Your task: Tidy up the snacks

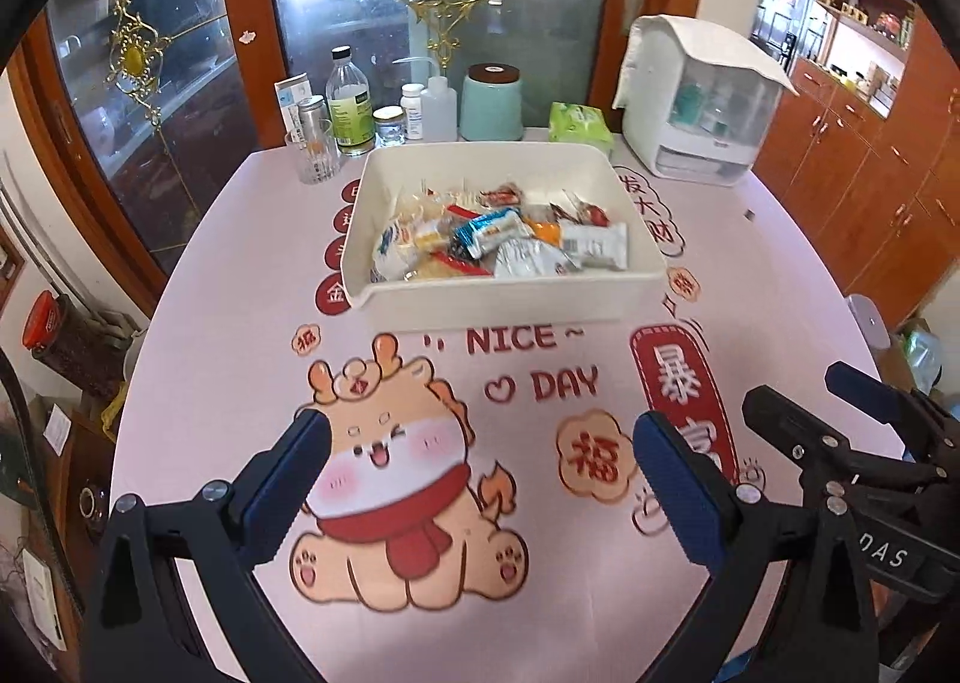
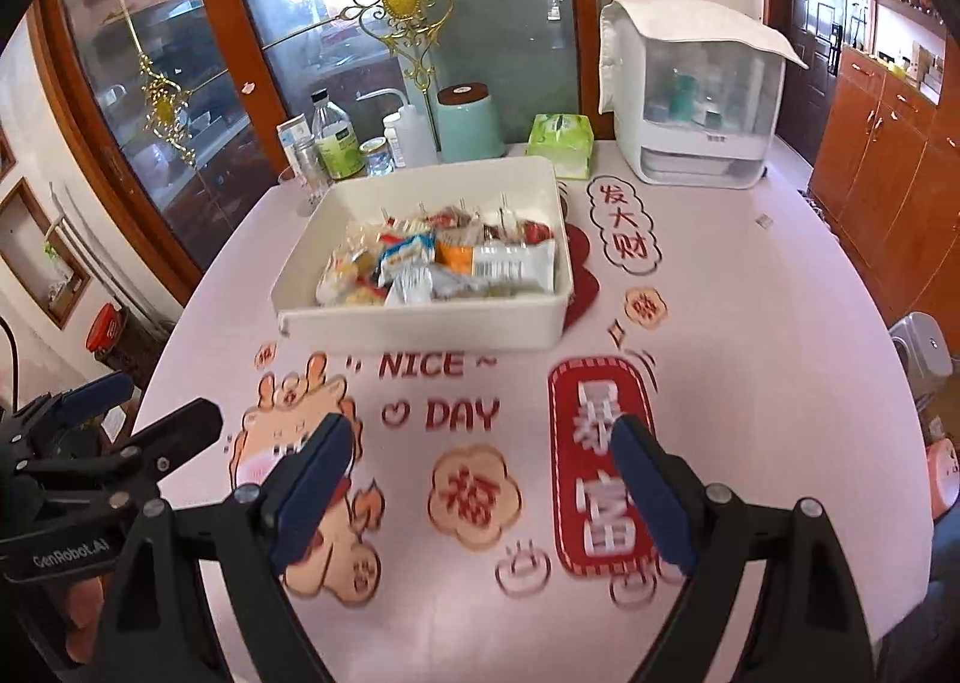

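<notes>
A white rectangular bin (image 1: 510, 302) (image 2: 420, 326) stands mid-table on a pink printed cloth. Inside it lie several wrapped snacks (image 1: 498, 245) (image 2: 444, 263) in a loose pile. My left gripper (image 1: 480, 437) hovers open over the cartoon dragon print, well short of the bin, with nothing between its blue pads. My right gripper (image 2: 480, 443) is also open and empty, over the red printed label near the table's front. Each gripper shows at the other view's edge: the right gripper (image 1: 840, 401) at the right of the left wrist view, the left gripper (image 2: 126, 407) at the left of the right wrist view.
Along the table's back edge stand a glass (image 1: 312, 158), bottles and jars (image 1: 348, 101), a mint canister (image 1: 491, 104), a green tissue pack (image 1: 579, 122) and a white cabinet-like box (image 1: 699, 113). Glass doors rise behind; wooden cupboards stand at the right.
</notes>
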The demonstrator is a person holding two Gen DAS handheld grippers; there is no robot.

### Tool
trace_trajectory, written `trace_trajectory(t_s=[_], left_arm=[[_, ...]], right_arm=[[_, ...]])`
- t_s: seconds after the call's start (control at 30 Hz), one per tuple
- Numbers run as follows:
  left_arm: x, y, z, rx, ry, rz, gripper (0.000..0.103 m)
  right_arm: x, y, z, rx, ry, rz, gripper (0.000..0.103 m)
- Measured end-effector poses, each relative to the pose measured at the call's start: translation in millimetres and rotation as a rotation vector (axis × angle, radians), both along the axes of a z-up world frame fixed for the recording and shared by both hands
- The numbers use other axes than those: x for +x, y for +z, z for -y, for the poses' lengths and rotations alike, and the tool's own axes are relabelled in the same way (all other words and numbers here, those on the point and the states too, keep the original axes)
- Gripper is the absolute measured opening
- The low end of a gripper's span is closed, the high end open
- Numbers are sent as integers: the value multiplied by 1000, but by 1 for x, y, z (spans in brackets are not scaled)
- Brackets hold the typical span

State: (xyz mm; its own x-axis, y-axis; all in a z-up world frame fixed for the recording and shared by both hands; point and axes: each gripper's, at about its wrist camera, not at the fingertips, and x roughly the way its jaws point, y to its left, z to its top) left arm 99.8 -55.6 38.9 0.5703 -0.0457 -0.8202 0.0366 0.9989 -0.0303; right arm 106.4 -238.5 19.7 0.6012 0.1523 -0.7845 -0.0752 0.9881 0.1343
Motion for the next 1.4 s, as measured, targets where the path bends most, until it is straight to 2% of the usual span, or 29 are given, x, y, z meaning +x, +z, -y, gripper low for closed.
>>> trace_trajectory(t_s=[0.27,0.37,0.7,1.4], left_arm=[[-37,-2,10,61,7,36,100],[-40,-6,11,40,10,14,100],[-41,-11,10,29,31,-10,100],[-46,-18,11,18,40,-32,100]], right_arm=[[-41,-4,11,26,-54,-14,89],[-48,-6,13,22,-67,-20,89],[-59,-2,10,-14,-48,6,89],[-63,-7,9,10,-44,-5,89]])
